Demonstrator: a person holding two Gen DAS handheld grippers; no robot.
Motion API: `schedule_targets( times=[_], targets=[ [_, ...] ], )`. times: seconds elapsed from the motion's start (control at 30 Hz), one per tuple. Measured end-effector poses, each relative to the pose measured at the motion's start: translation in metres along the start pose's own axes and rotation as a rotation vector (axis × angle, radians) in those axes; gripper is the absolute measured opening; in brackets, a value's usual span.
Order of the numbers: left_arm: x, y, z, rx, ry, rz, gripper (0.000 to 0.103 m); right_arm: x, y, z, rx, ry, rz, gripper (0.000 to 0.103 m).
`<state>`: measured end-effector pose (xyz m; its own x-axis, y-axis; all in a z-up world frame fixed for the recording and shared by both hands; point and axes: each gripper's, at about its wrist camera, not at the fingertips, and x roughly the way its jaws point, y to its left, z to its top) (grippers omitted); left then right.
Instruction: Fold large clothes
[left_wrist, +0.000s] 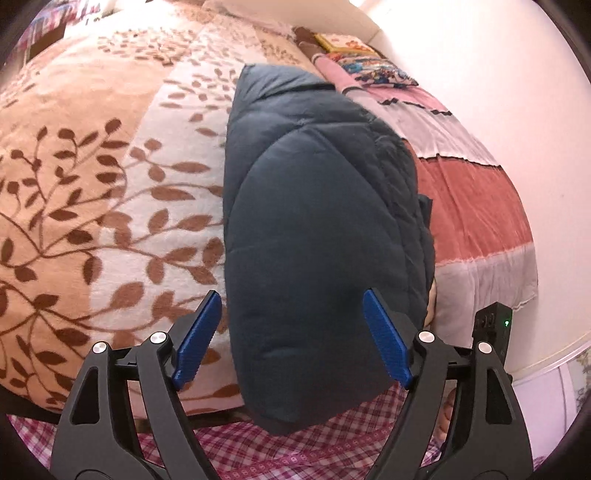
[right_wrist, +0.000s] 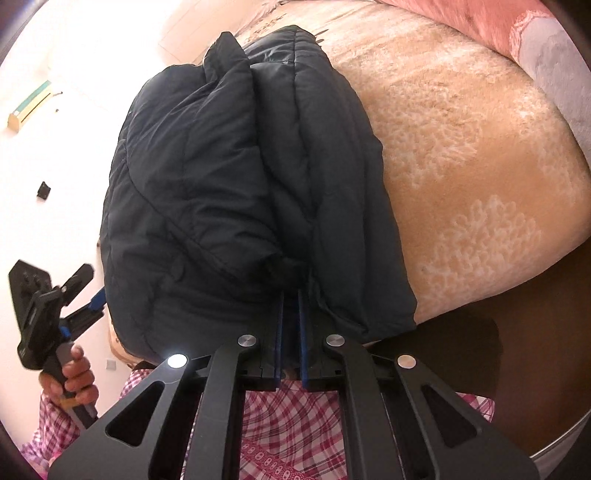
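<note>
A dark navy puffer jacket (left_wrist: 314, 229) lies folded lengthwise on the bed, its near end hanging over the bed's front edge. My left gripper (left_wrist: 291, 306) is open, its blue pads (left_wrist: 384, 332) on either side of the jacket's near end, not clamping it. In the right wrist view the jacket (right_wrist: 229, 184) bulges in thick folds. My right gripper (right_wrist: 290, 295) is shut on a bunched edge of the jacket. The left gripper (right_wrist: 83, 291) also shows there at the left, held in a hand.
The bed carries a beige blanket with brown leaves (left_wrist: 92, 184) and a pink, red and grey striped cover (left_wrist: 469, 206) by the white wall. A patterned cushion (left_wrist: 373, 66) lies at the far end. The person's pink checked clothing (right_wrist: 288, 424) is below the grippers.
</note>
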<state>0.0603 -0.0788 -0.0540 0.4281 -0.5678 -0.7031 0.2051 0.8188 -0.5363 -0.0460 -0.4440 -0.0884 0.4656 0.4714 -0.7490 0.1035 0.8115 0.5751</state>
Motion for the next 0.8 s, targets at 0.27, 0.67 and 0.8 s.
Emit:
schedule_targets(
  times=[0.27,0.67,0.8],
  targets=[
    [0.023,-0.009,-0.005,0.043,0.004,0.026,0.089,-0.008,-0.017,0.004,0.017,0.008,0.015,0.005],
    [0.040,0.015,-0.005,-0.041,0.061,-0.027,0.099,-0.014,-0.026,0.008,0.038,0.014,0.035,0.005],
    [0.047,0.023,-0.001,-0.072,0.108,-0.055,0.099,-0.019,-0.020,0.010,0.017,0.024,0.032,0.010]
  ],
)
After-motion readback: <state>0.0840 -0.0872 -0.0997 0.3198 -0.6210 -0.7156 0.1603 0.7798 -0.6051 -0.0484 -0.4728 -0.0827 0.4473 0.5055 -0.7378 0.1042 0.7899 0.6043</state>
